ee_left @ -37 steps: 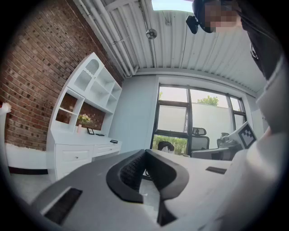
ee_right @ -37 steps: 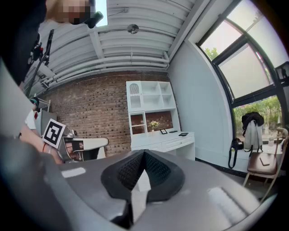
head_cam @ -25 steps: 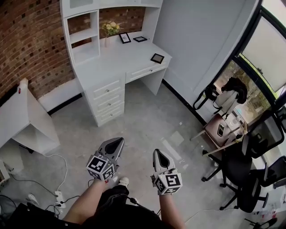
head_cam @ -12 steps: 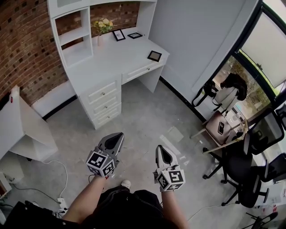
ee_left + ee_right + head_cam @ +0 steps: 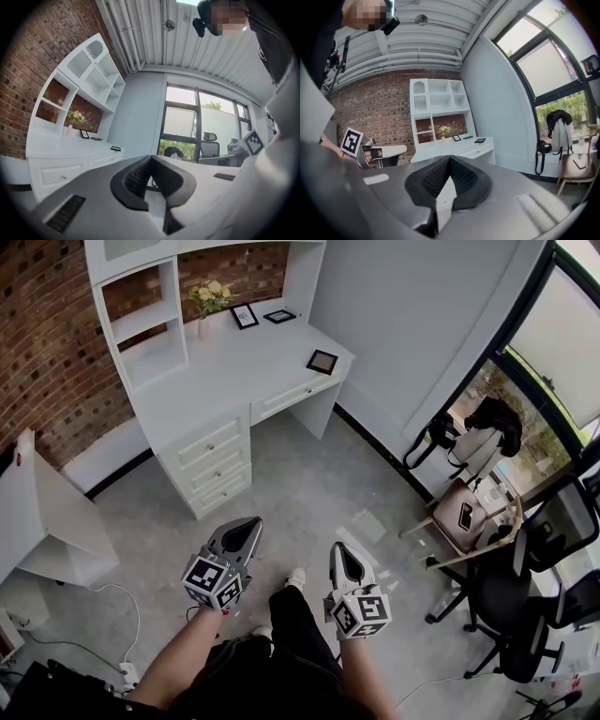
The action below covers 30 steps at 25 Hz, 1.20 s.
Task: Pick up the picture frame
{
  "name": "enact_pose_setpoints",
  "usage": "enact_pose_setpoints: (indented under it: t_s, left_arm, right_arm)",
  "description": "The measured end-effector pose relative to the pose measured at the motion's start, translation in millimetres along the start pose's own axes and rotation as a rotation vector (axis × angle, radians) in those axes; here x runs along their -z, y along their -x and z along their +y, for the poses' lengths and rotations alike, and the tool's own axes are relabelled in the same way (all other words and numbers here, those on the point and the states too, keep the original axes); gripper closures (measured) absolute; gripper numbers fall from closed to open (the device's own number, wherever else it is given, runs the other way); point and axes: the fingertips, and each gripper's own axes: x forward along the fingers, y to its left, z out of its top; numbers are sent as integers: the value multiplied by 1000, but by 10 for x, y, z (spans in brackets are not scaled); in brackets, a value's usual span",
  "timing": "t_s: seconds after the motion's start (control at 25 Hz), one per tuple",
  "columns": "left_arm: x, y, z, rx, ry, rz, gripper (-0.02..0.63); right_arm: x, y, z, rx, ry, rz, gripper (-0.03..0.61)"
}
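**Head view: both claws closed and empty, the frame far off on the desk**

The left gripper [image 5: 242, 532] is held level and points toward the white desk [image 5: 216, 381]. Its jaws are pressed together with nothing between them, I think because nothing is within reach.

The picture frame [image 5: 322, 362] lies flat near the desk's front right corner, well apart from both claws. A standing frame [image 5: 245, 316] and another flat frame [image 5: 279, 316] sit at the back, near the flowers [image 5: 208, 296].

The right gripper [image 5: 343, 559] is level too, and its jaws are also closed on nothing. I judge the reach is not yet begun.
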Motion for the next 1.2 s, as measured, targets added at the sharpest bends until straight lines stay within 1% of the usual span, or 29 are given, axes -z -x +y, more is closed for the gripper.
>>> enact_pose_setpoints:
  t_s: [0.24, 0.52, 0.88, 1.0, 1.2]
  left_arm:
    - [-82, -403, 229, -15, -19, -2, 609]
    - [-128, -1005, 439, -19, -13, 10, 611]
    - [-81, -1667, 640, -22, 16, 29, 611]
    - [-77, -1880, 722, -24, 11, 39, 611]
    - [-94, -2249, 856, -37, 9, 36, 611]
  right_arm:
    - [-94, -481, -264, -21, -3, -11, 575]
    - [-195, -1009, -659, -36, -15, 3, 575]
    - [-246, -1493, -1088, -52, -32, 29, 575]
    - [-326, -1668, -1226, -43, -32, 43, 575]
    - [-306, -1933, -1543, -62, -29, 51, 575]
